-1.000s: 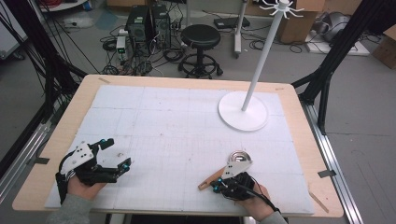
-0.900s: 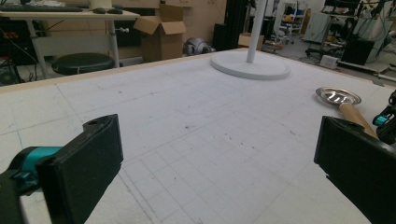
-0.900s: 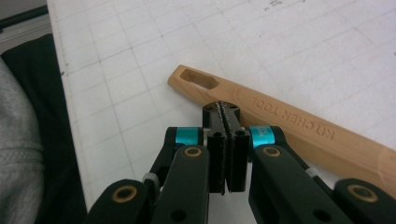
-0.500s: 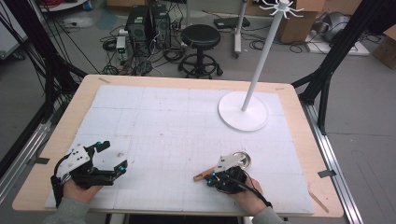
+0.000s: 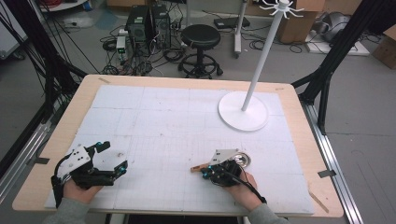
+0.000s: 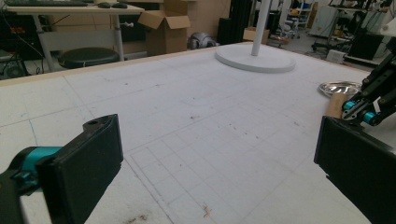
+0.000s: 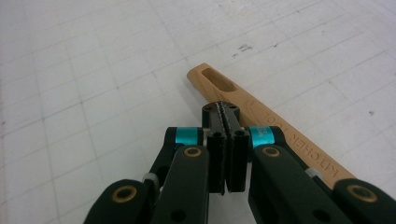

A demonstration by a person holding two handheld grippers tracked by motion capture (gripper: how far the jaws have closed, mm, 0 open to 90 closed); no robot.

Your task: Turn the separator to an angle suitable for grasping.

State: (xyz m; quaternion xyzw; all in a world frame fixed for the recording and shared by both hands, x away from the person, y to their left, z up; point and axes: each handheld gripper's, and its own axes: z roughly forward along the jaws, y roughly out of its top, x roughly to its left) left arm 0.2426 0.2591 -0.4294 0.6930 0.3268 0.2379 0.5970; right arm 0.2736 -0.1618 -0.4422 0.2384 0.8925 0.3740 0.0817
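Note:
A ladle lies near the table's front right, with a wooden handle [image 5: 198, 167] [image 7: 243, 100] and a shiny metal bowl [image 5: 241, 160] [image 6: 338, 87]. My right gripper [image 5: 205, 171] [image 7: 225, 110] hovers just over the handle's slotted end. Its jaws are pressed together with nothing between them, and the handle runs past beneath them. At the front left my left gripper [image 5: 113, 156] [image 6: 215, 154] is held low over the foam mat [image 5: 159, 126]. Its jaws stand wide apart and empty, pointing across toward the right gripper [image 6: 369, 100].
A white stand with a round base [image 5: 243, 112] [image 6: 254, 58] and a tall pole rises at the back right of the mat. The wooden table edge [image 5: 60, 140] frames the mat. A stool and computer gear sit on the floor beyond.
My right gripper has shifted left along the handle, and the handle's free end has swung slightly away from me. My left gripper has drifted a little toward the near edge.

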